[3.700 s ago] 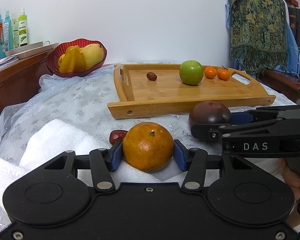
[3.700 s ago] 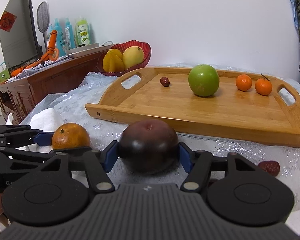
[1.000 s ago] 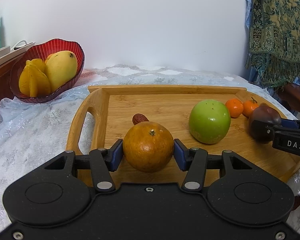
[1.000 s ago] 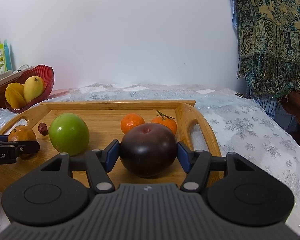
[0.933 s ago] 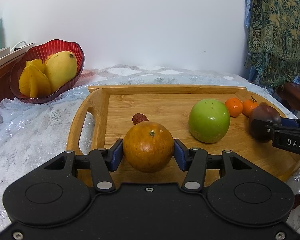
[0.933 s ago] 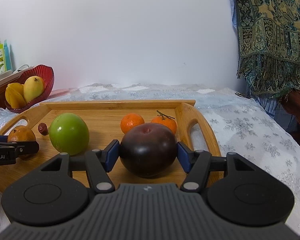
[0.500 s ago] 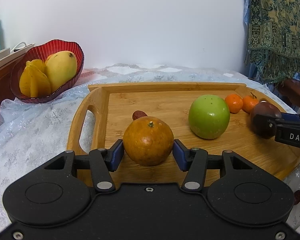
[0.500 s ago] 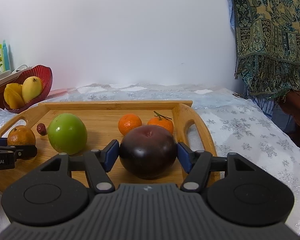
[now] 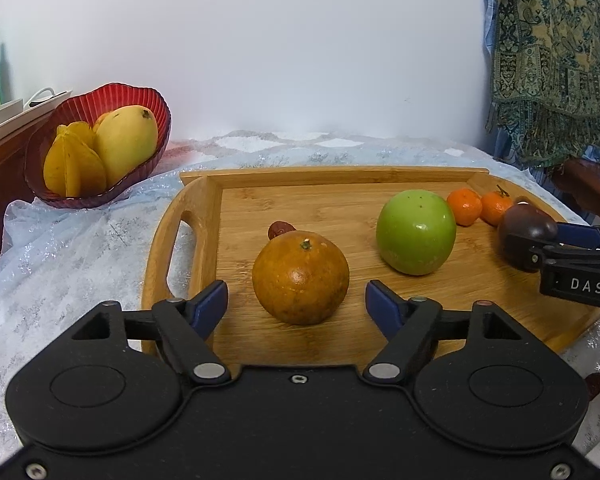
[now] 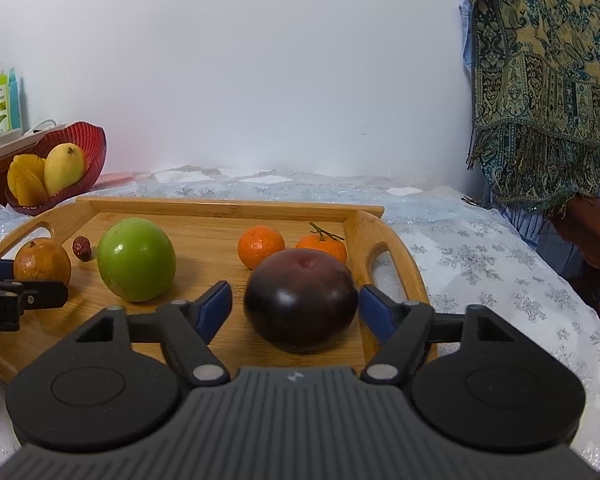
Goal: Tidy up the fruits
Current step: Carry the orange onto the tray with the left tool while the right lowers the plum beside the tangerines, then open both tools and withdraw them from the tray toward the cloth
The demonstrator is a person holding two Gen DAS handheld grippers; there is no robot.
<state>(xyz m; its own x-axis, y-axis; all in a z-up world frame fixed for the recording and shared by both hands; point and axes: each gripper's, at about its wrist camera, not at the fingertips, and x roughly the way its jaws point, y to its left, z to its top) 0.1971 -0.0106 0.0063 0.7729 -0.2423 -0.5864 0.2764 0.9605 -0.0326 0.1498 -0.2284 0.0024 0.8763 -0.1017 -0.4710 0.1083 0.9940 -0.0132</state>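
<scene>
The wooden tray (image 9: 340, 208) lies on the table (image 9: 80, 248), which is covered with a pale snowflake cloth, and it carries all the fruit being sorted. The left tool (image 9: 296, 302) hangs low over the tray's left part with its jaws apart; the brown-orange fruit (image 9: 300, 278) sits on the wood between them, with a clear gap to each blue pad. The right tool (image 10: 295, 306) is over the tray's right end, jaws likewise spread, and the dark plum (image 10: 300, 300) rests on the tray between its pads, the right pad very close to the skin.

The plum sits just beside the tray's right handle rim, so there is little room on that side. Bare wood lies open between the brown-orange fruit and the green apple (image 9: 416, 232), and along the tray's far rail.

Two small tangerines (image 10: 260, 247) sit together just behind the plum. A small red date (image 9: 279, 230) lies just behind the brown-orange fruit.

Only the left view shows another red date (image 9: 594, 384) on the cloth off the tray's near right corner. The right view shows the open cloth to the right of the tray. A red bowl (image 9: 80, 104) with a mango and starfruit stands off the tray's far left corner.
</scene>
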